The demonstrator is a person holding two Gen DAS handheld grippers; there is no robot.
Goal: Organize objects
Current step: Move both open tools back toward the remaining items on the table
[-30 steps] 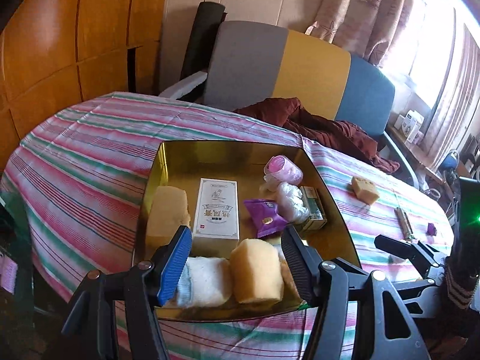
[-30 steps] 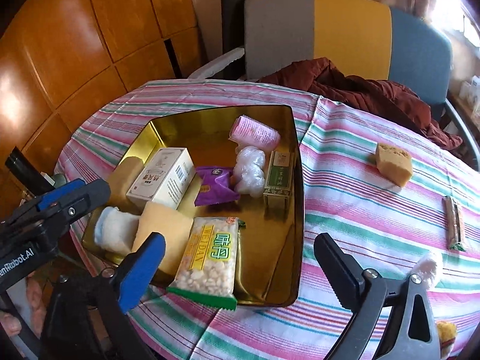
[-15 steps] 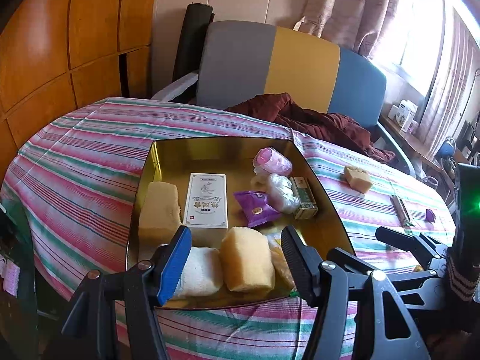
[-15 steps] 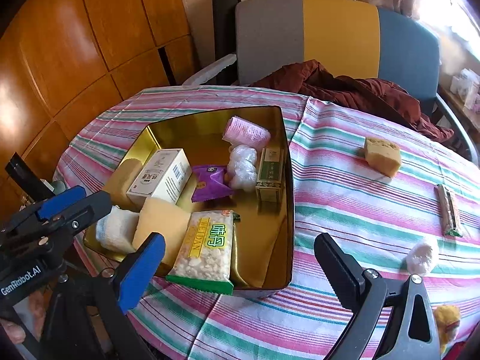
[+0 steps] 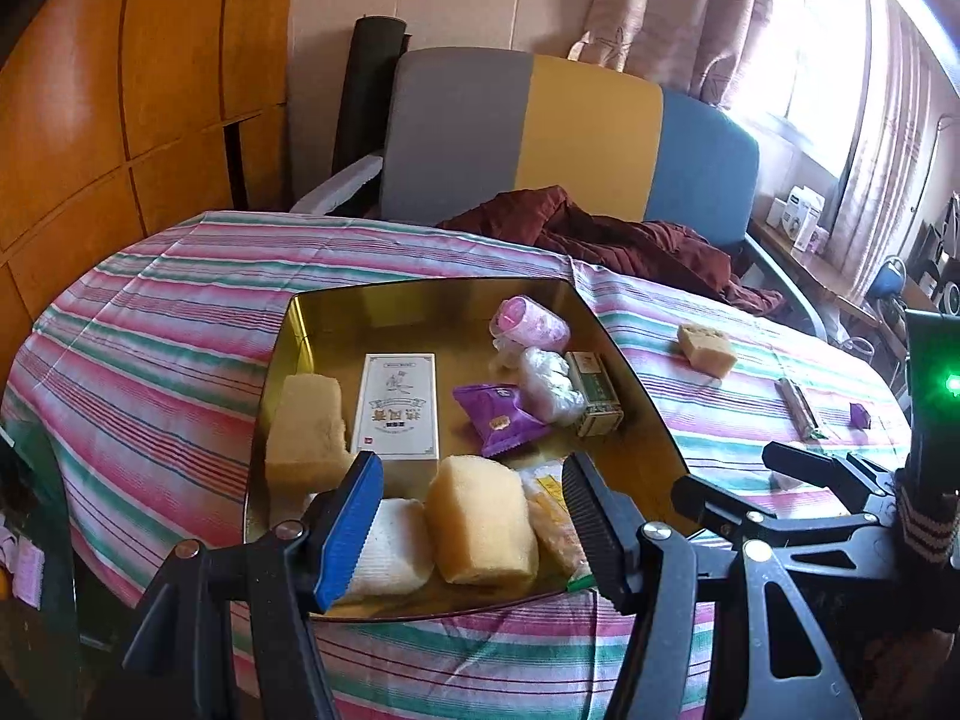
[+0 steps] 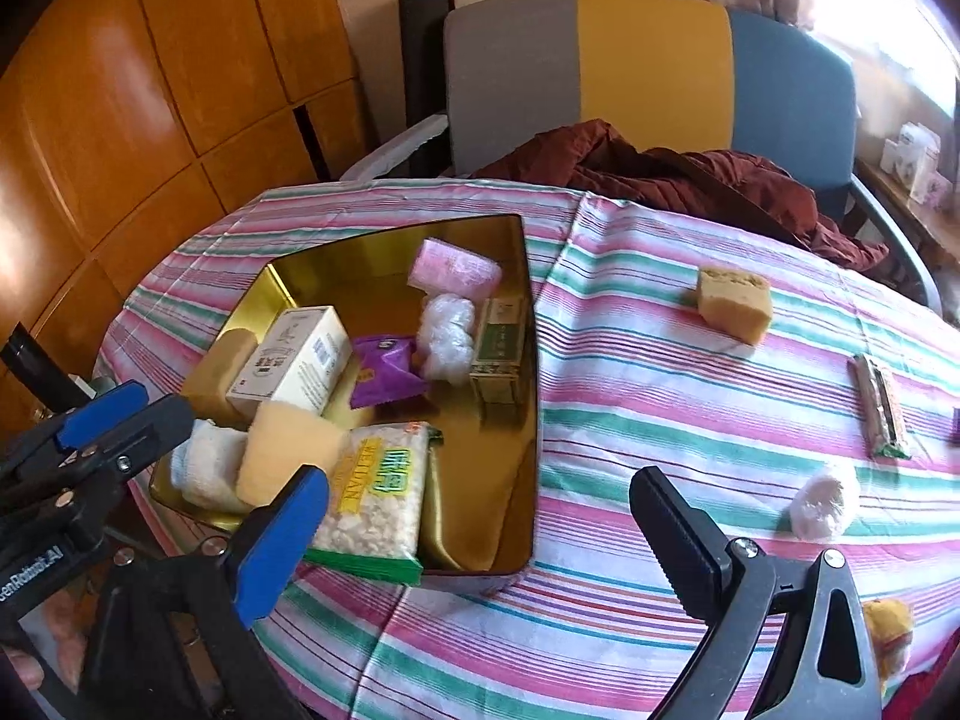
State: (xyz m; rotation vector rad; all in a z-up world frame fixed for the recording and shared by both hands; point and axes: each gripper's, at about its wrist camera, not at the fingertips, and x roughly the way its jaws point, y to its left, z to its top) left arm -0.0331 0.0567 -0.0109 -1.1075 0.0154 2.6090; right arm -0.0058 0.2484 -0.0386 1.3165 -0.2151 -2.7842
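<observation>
1. The shallow gold metal tray (image 6: 528,324) sits centre-left in my right view, on the pink, green and white striped tablecloth (image 6: 660,396). It holds a white printed carton (image 6: 294,354), a purple foil sachet (image 6: 387,372), a pink wrapped roll (image 6: 456,267), a crumpled clear plastic ball (image 6: 444,336), a small green box (image 6: 501,348), yellow sponge blocks (image 6: 288,456) and a green-edged bag of pale puffed snacks (image 6: 375,492) at the near rim.
2. Outside the tray, right of centre, lie a tan sponge cube (image 6: 735,303), a slim wrapped bar (image 6: 879,414) and a second clear plastic wad (image 6: 822,507), well apart from one another.
3. My right gripper (image 6: 480,534) hangs with jaws wide and nothing between them, over the tray's near right corner and the cloth.
4. My left gripper (image 5: 474,534) has jaws partly spread, pads clear of the yellow sponge block (image 5: 480,522) and folded white cloth (image 5: 390,546) seen between them.
5. Against a second ago, my right view has slid rightward: the tray sits further left in frame, and more bare cloth and the plastic wad show. The tray's contents lie as before, and both jaw gaps look unchanged.
6. Beyond, a grey, yellow and blue chair (image 6: 654,66) carries dark red fabric (image 6: 690,180).
</observation>
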